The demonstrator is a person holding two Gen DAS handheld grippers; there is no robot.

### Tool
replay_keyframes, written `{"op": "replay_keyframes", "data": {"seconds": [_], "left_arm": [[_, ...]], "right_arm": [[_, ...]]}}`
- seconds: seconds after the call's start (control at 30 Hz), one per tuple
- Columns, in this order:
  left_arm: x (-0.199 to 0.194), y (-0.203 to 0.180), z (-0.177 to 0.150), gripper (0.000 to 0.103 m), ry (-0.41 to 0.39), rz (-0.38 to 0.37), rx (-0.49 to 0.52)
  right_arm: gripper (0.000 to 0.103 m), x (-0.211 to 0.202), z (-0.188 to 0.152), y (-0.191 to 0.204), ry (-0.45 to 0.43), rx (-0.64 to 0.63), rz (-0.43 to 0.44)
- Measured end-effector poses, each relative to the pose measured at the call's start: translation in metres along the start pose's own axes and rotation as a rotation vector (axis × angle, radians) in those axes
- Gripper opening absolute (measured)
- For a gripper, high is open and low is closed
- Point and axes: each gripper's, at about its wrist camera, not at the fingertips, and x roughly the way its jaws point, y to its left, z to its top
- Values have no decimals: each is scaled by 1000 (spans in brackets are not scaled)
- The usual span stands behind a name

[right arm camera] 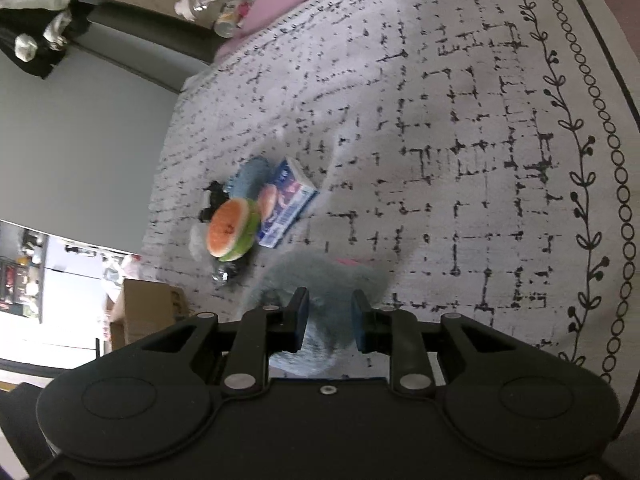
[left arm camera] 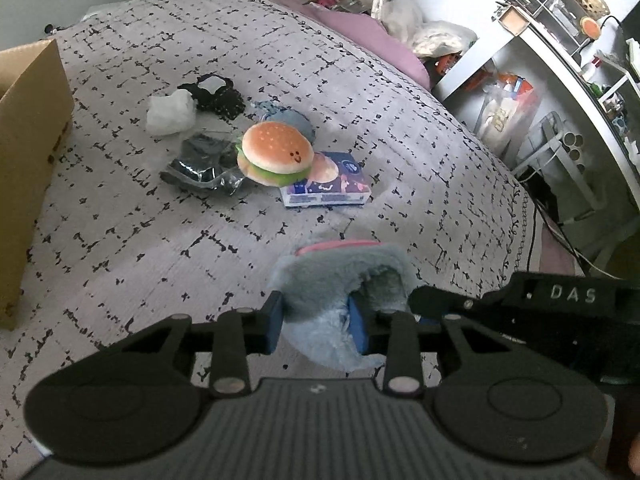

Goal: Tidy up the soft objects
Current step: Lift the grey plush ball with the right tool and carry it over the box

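Observation:
A fuzzy blue-grey cloth [left arm camera: 332, 280] with a pink edge hangs between both grippers above the bed. My left gripper [left arm camera: 318, 322] is shut on one part of it. My right gripper [right arm camera: 329, 322] is shut on the same cloth [right arm camera: 320, 280], and its black body [left arm camera: 560, 300] shows at the right of the left wrist view. Further off on the bed lie a burger plush [left arm camera: 274, 154], a blue tissue pack [left arm camera: 328, 186], a white soft bundle [left arm camera: 170, 114], black fabric items [left arm camera: 218, 96] and a dark bagged item [left arm camera: 202, 168].
A cardboard box [left arm camera: 28, 152] stands at the bed's left edge. The patterned grey bedspread [left arm camera: 160, 240] covers the bed. A white shelf unit [left arm camera: 560, 92] with clutter and cables stands to the right. Pillows and bags [left arm camera: 380, 4] lie at the head.

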Motion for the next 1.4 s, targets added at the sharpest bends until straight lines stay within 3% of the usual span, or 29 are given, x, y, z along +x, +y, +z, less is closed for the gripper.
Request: {"op": "replay_keyframes", "data": {"seconds": [0.1, 0.27, 0.33, 0.4, 0.6, 0.9, 1.03, 1.1, 1.13, 1.33, 1.4], "left_arm": [[1, 1, 1, 32, -4, -5, -16], [-4, 4, 1, 23, -6, -26, -45], [-7, 5, -1, 21, -4, -29, -52], [-10, 6, -2, 21, -4, -32, -56], [-23, 10, -6, 20, -26, -25, -75], [-56, 17, -4, 19, -83, -24, -92], [-70, 21, -6, 19, -95, -25, -94], [-76, 24, -6, 19, -98, -30, -101], [-79, 25, -6, 19, -102, -32, -103], [-95, 29, -6, 19, -121, -57, -113], [-100, 30, -6, 19, -121, -62, -117]], "right_arm": [[35, 6, -1, 0, 8, -12, -34], [36, 9, -2, 3, 0, -32, -49], [32, 9, -3, 4, 2, -37, -44], [15, 9, -4, 6, 6, -53, -23], [3, 4, -9, 13, 11, -85, 22], [0, -12, -17, 24, 10, -127, 128], [15, -19, -22, 35, 17, -165, 141], [46, -22, -24, 39, 11, -183, 150], [51, -24, -25, 41, 4, -191, 151], [49, -26, -32, 49, 11, -223, 172], [28, -24, -35, 51, 19, -225, 187]]}}
